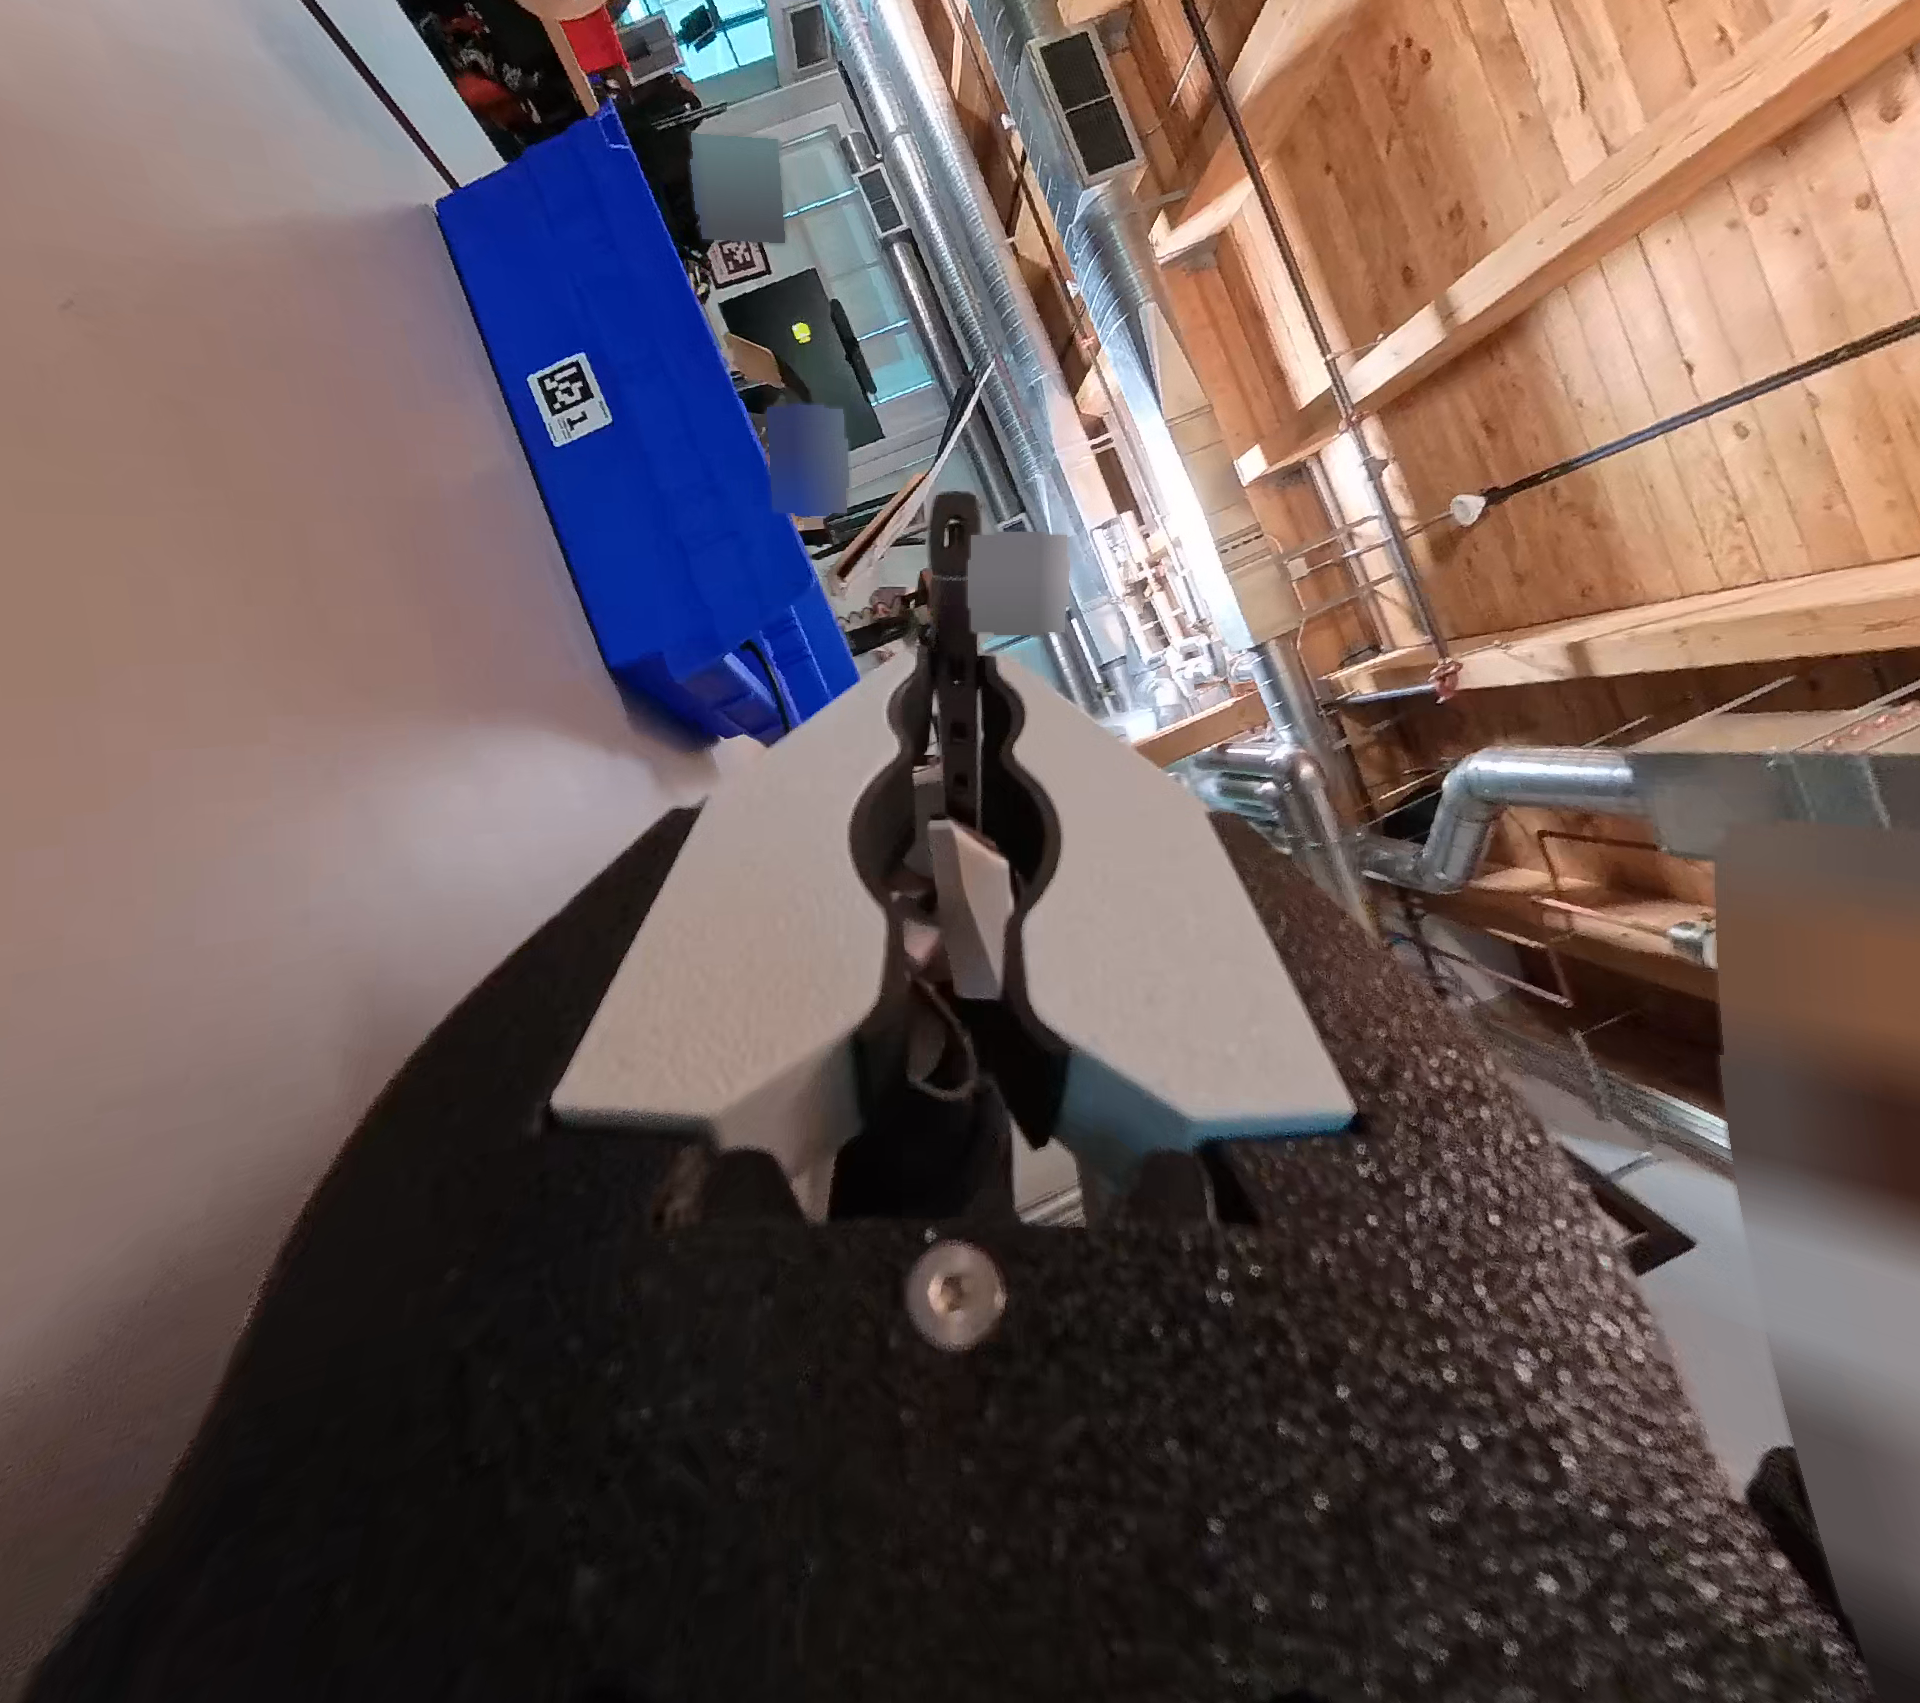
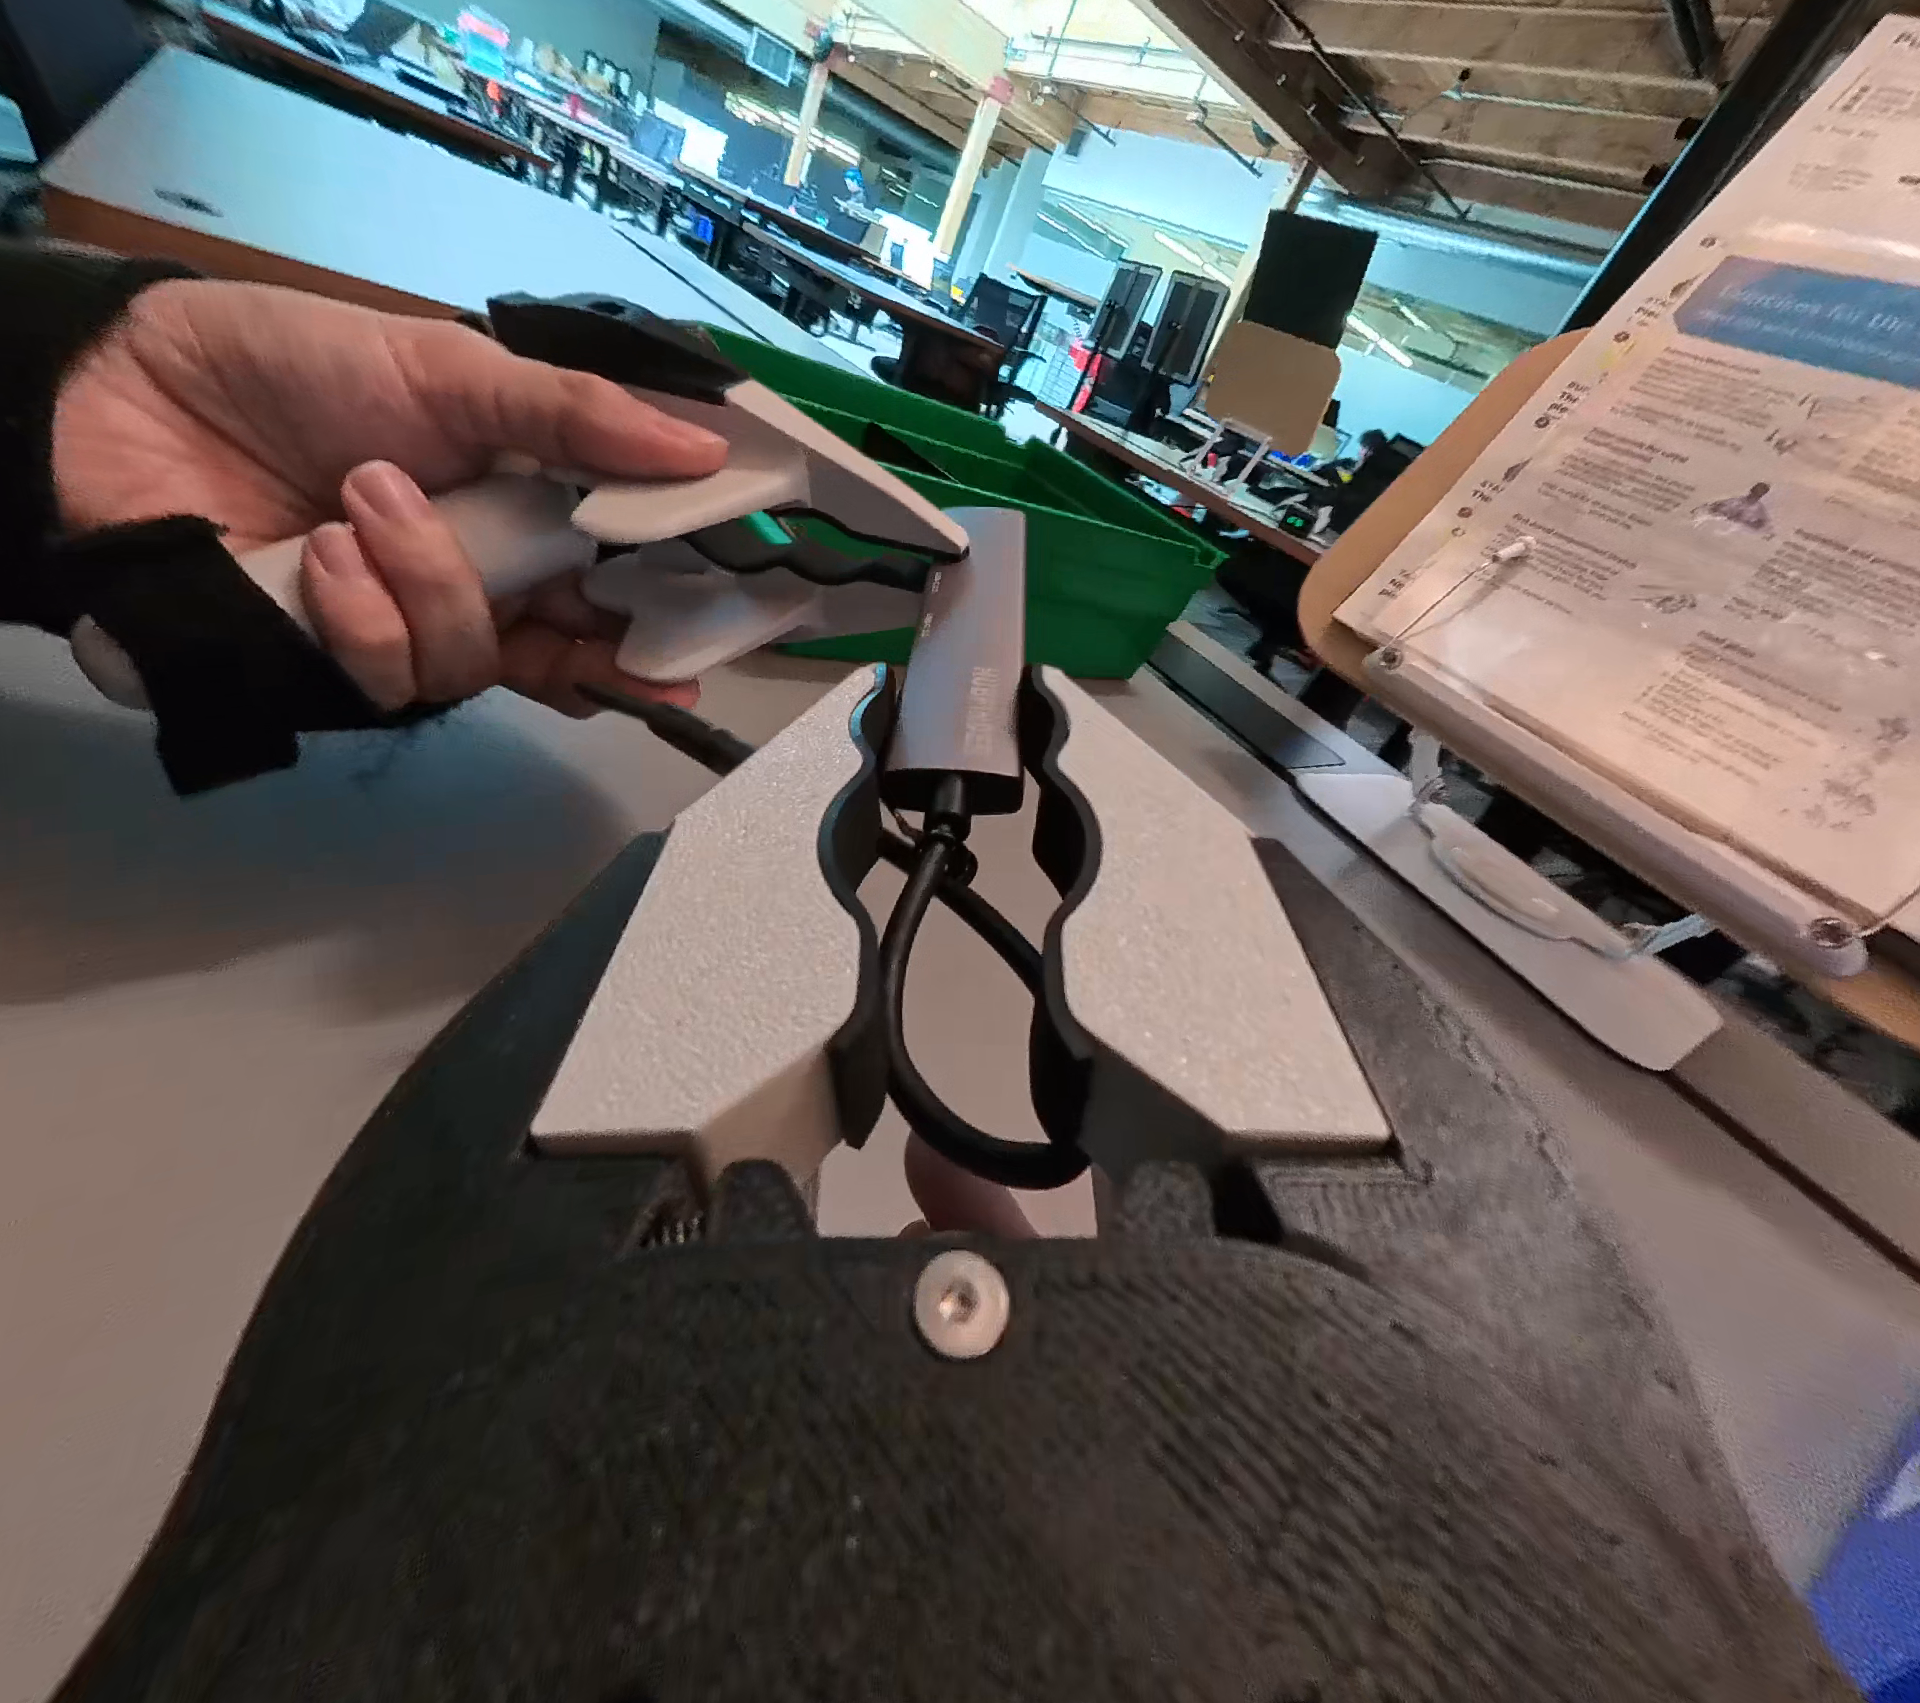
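My right gripper [image 2: 956, 689] is shut on a dark grey USB hub [image 2: 971, 614] and holds it above the table. The hub's black cable [image 2: 902, 1009] loops back between the fingers. My left gripper [image 2: 954, 552], held by a hand [image 2: 312, 427], comes in from the left, and its tips touch the hub's far end. In the left wrist view, my left gripper [image 1: 951, 666] is shut on a thin black strap with small holes [image 1: 958, 723]. The strap sticks out past the tips, and a white tag [image 1: 971, 910] hangs on it between the fingers.
A green bin [image 2: 1091, 583] stands on the white table [image 2: 208, 926] just behind the hub. A stand with a laminated page [image 2: 1714, 510] is at the right. A blue bin [image 1: 644, 448] with a square marker sits on the table [image 1: 208, 510] in the left wrist view. My two grippers' fingertips are within a few centimetres of each other.
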Available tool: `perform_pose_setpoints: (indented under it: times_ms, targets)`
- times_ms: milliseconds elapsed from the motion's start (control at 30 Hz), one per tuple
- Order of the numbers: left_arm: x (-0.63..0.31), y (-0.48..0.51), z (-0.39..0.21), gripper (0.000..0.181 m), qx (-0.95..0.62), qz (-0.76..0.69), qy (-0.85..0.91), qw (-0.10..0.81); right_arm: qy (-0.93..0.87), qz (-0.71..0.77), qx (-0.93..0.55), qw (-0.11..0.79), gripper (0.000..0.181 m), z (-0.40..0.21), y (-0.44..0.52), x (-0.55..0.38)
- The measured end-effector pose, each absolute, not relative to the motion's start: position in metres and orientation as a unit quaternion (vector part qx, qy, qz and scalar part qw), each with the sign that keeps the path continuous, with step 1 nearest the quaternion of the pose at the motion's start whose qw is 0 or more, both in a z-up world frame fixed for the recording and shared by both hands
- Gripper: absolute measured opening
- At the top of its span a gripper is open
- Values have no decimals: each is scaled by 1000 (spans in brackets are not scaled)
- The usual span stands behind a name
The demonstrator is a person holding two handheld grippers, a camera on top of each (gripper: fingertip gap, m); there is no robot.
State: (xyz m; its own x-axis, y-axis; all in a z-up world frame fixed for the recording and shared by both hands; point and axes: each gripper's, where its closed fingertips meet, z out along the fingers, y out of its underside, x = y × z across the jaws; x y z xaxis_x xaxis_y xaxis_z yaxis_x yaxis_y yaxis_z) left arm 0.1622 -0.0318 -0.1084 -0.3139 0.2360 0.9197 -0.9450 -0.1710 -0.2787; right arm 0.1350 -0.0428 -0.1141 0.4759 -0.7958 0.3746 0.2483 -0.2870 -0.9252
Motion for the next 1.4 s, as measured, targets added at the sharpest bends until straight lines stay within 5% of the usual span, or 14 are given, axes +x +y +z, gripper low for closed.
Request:
perform_pose_setpoints:
  times_ms: [467, 667, 867, 1167, 1400]
  targets:
    - [160, -36, -112, 6, 364, 665, -473, 449, 252, -395, -631, 618, 23, -115, -47, 134]
    - [188, 3, -73, 29, 267, 732, -619, 100, 311, -397, -569, 650, 23, -106, -78, 140]
    - [278, 122, -76, 30, 324, 594, -714, -180, 347, -391, -526, 671, 23, -101, -98, 143]
    - [352, 154, -153, 37, 341, 304, -877, -147, 339, -385, -537, 670, 23, -102, -94, 143]
    - [373, 136, -220, 33, 341, 143, -927, -58, 290, -290, -487, 772, 23, -85, -92, 121]
